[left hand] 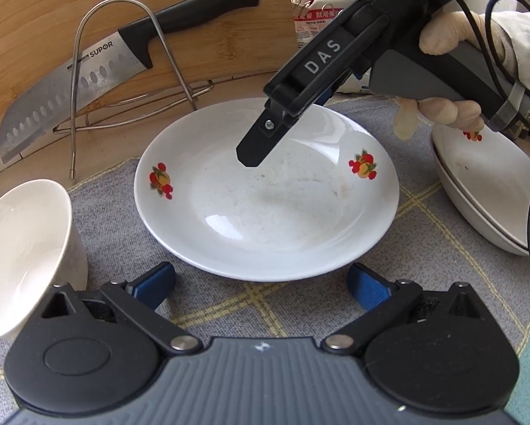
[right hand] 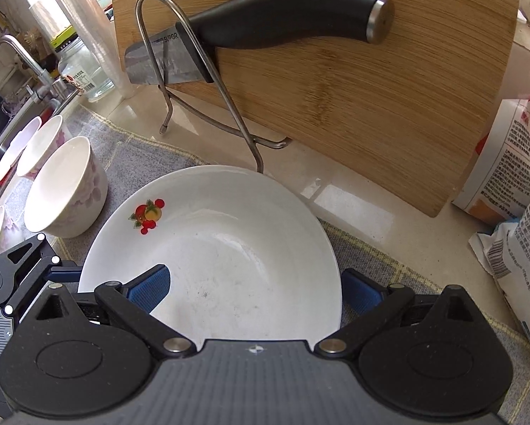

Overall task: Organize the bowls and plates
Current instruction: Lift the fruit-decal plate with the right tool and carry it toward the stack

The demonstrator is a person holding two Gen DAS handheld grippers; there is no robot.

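I judge the sorting part done: a few white fruit-printed dishes (left hand: pixel 491 194) sit nested at right of frame, while the loose white fruit-printed plate (left hand: pixel 265 194) lies mid-frame on the grey cloth (left hand: pixel 116 212), my left gripper (left hand: pixel 261 283) and right gripper (right hand: pixel 254 290) both spread wide and empty
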